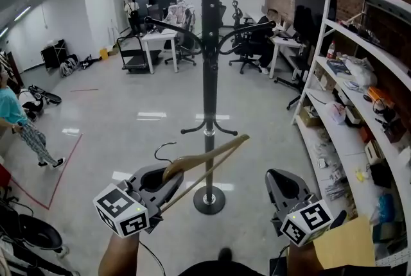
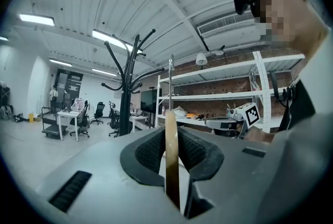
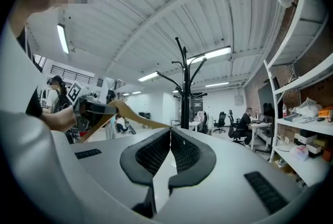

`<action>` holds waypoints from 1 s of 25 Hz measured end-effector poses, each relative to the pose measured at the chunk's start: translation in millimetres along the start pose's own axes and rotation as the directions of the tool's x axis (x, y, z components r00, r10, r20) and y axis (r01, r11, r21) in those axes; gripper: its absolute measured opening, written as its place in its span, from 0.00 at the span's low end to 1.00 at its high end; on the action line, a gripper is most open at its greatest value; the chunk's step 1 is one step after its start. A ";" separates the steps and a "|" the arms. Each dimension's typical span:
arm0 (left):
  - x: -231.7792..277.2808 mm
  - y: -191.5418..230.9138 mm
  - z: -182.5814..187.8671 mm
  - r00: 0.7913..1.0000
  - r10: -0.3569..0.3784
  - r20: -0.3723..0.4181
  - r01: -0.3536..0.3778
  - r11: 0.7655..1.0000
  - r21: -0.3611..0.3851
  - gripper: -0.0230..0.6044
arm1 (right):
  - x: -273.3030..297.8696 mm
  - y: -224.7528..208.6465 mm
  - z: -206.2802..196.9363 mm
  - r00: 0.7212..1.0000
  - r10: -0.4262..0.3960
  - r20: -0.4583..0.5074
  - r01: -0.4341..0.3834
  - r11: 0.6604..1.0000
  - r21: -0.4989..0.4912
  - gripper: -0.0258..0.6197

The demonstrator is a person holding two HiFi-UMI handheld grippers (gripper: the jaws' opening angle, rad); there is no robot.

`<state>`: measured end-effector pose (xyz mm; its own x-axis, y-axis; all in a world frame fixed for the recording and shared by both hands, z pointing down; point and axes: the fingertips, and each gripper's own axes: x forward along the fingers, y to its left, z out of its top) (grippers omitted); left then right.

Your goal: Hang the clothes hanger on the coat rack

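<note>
The left gripper (image 1: pixel 168 173) is clamping the wooden clothes hanger (image 1: pixel 207 161) near its hook, close before the coat rack (image 1: pixel 210 76), while the right gripper (image 1: pixel 282 180) is sitting closed and empty; the hanger is looking light, stiff and somewhat slippery.

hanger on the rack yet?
No, the hanger is clamped in the left tongs, held in the air short of the rack and not hooked on any of its arms.
</note>
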<state>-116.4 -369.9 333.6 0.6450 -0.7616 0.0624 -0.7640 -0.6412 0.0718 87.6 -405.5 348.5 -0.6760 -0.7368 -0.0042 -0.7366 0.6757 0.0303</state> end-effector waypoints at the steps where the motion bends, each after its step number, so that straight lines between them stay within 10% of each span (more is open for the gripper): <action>1: 11.5 5.2 5.5 1.000 -0.006 0.007 0.006 1.000 -0.005 0.12 | 6.1 -8.2 1.0 1.000 0.011 0.002 -0.011 1.000 -0.003 0.05; 16: 123.6 96.1 61.1 0.992 -0.129 -0.012 0.130 0.991 0.031 0.12 | 100.5 -91.4 13.8 0.999 -0.020 0.029 0.020 1.000 -0.007 0.05; 25: 185.6 148.1 61.7 0.953 -0.295 -0.067 0.298 0.954 0.038 0.12 | 150.9 -107.5 13.7 0.995 -0.101 0.019 0.101 0.995 -0.012 0.05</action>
<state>-110.7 -612.0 294.4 0.8413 -0.5303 0.1048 -0.5370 -0.8422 0.0495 64.5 -589.0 330.9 -0.5985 -0.8007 -0.0261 -0.8009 0.5973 0.0421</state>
